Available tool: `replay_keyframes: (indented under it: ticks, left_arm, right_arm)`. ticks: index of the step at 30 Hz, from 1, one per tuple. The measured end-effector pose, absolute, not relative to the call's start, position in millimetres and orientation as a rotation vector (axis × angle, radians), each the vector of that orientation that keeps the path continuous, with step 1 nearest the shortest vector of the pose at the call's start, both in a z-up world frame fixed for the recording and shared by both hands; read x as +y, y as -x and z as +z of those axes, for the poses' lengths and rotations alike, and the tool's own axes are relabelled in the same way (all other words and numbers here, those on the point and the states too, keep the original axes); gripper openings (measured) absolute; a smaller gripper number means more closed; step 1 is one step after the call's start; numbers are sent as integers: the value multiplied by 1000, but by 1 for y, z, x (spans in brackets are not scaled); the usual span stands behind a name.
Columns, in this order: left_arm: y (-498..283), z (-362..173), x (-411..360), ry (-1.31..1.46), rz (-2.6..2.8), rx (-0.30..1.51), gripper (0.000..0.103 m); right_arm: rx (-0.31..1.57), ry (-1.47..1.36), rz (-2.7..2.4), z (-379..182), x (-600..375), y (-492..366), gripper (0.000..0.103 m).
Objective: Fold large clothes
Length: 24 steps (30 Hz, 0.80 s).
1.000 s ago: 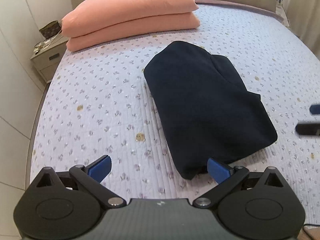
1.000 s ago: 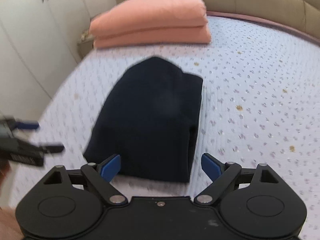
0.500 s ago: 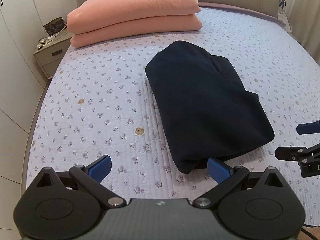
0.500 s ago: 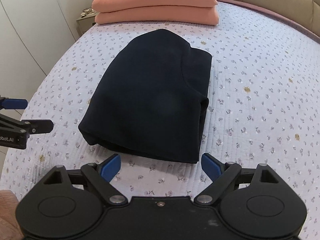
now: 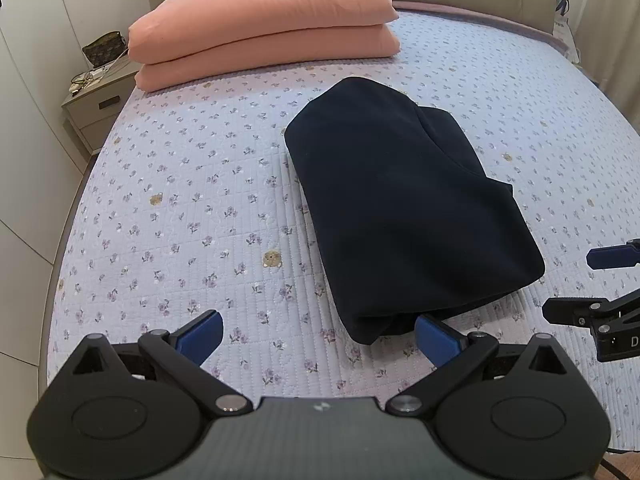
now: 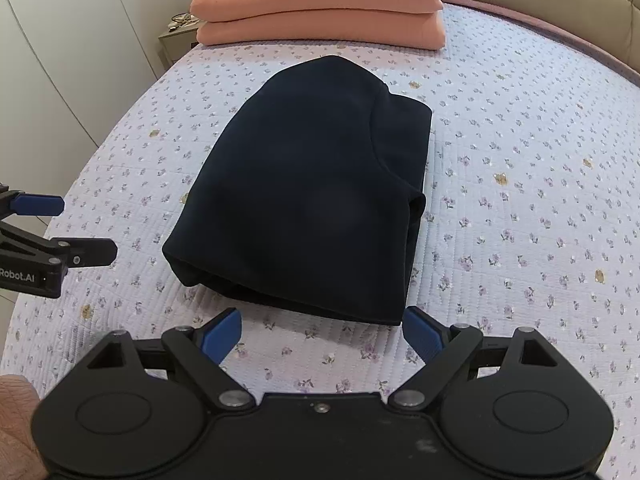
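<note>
1. Your bed (image 5: 192, 208), in its flowered quilt, carries everything.
2. The folded pink duvet (image 5: 264, 20) lies at the headboard end.
3. The folded navy garment (image 5: 400, 208) lies mid-bed, near both grippers.
4. Your left gripper (image 5: 318, 334) and right gripper (image 6: 322, 332) both hold their fingers wide, gripping nothing.
</note>
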<state>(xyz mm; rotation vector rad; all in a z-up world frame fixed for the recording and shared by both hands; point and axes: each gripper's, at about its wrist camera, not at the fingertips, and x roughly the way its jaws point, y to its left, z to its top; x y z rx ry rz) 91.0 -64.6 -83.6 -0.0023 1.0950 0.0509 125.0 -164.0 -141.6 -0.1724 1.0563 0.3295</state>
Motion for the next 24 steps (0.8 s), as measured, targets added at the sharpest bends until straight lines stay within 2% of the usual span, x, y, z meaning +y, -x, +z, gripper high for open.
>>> replay_keyframes:
  ticks: [24]
  left_arm:
    - [-90,-84,-67,11,45,1104,103]
  right_arm:
    - [1038,164,337,-138,-164,-124,103]
